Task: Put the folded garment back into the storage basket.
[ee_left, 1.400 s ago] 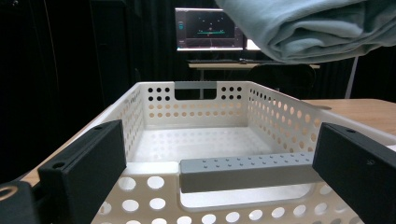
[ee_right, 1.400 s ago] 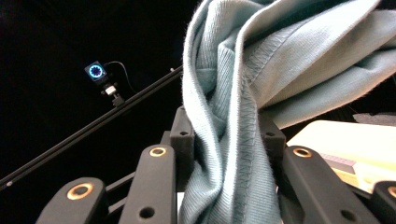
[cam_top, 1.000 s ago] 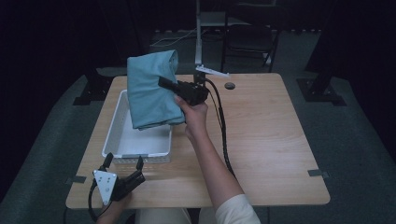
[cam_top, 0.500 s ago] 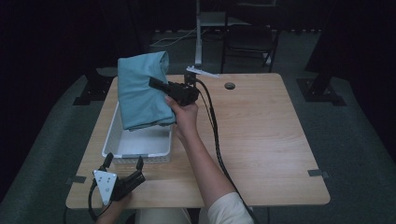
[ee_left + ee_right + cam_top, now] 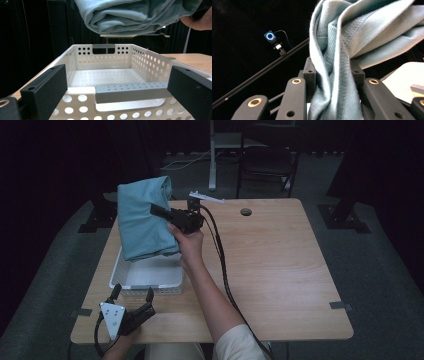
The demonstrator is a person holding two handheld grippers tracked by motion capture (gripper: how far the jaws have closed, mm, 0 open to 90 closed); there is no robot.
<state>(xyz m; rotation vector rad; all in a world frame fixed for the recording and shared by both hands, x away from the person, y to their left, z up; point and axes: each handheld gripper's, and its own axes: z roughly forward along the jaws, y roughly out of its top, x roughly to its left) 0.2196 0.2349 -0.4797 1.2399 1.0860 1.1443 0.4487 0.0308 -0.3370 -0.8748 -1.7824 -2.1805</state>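
Teal folded cloth (image 5: 142, 222) hangs pinched in the closed right gripper (image 5: 159, 211) above the white basket (image 5: 116, 277); lower it centred before releasing; the left gripper (image 5: 131, 296) waits open, empty, at the near rim.

text: none legible | labels: none | brands: none | numbers: none | signs: none, in any view

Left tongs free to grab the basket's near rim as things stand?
Probably yes: the left tongs sit open right at the white basket, its near rim between the jaws. The blue cloth hangs clear above.
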